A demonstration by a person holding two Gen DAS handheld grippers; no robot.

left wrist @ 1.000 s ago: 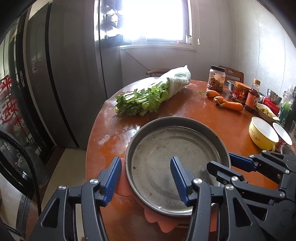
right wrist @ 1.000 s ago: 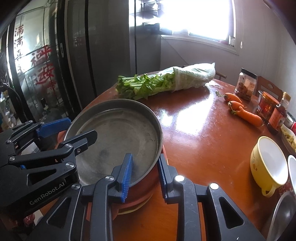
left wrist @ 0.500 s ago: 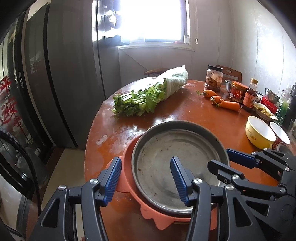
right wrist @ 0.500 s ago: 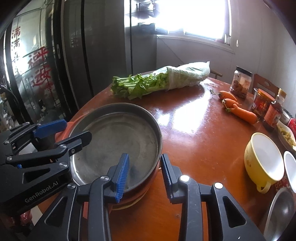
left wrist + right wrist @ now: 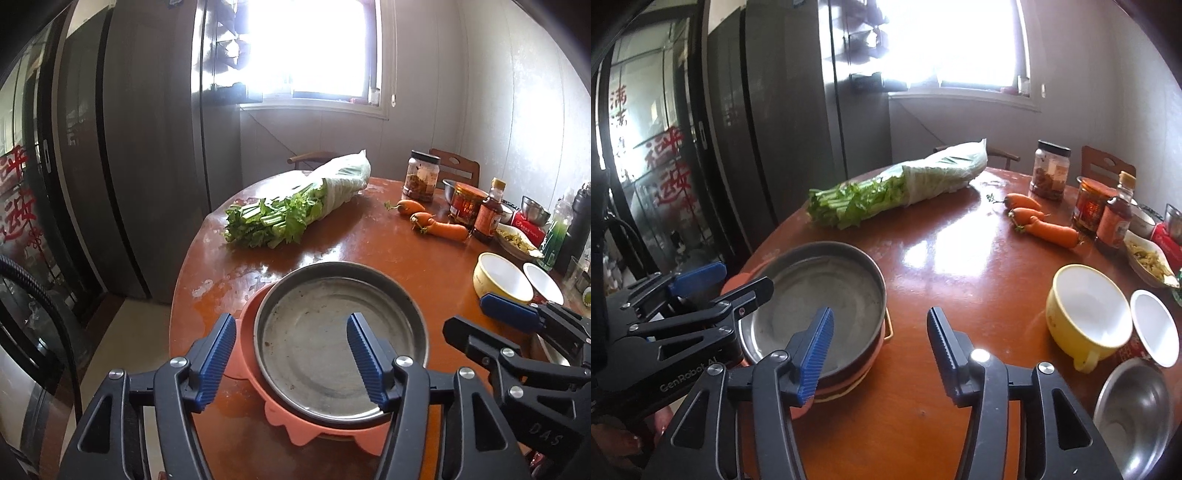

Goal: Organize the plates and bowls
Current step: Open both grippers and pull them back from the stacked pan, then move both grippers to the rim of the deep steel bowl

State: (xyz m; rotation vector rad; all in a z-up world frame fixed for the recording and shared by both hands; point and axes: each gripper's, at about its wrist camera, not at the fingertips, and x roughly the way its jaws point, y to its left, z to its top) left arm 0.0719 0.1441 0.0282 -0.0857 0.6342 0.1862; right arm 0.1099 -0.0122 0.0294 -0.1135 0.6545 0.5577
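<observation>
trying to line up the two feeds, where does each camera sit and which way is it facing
Left wrist: on the left gripper, looking forward and down over the metal pan on the pink plate; its open jaws show, with the right gripper at right.
Right wrist: on the right gripper, jaws just opened, empty, facing the table with the yellow bowl at right; the left gripper at left.
Shared: pan, celery, carrots, bowl.
</observation>
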